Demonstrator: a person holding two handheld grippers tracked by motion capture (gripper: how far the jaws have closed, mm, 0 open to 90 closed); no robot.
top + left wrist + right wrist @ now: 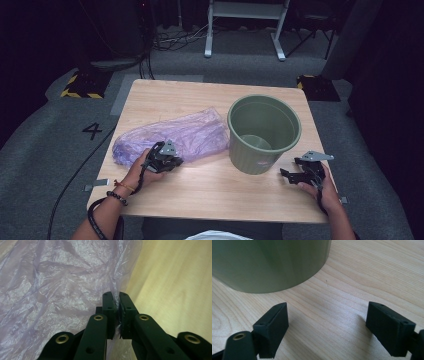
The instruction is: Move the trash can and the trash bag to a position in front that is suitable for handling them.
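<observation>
Crinkled translucent purple bag (pixel 57 285), edge pinched in left gripper (pixel 117 312) jaws

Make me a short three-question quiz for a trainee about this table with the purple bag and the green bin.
1. True or false: the left gripper is shut on the purple plastic bag.
2. Which side of the bag does the green bin stand on in the high view: A) left, B) right, C) on top of it?
3. How do the jaws of the right gripper stand, and what lies between them?

Key:
1. True; a fold of film is pinched between the pads.
2. B.
3. Wide open, with bare wooden table between them.
</observation>
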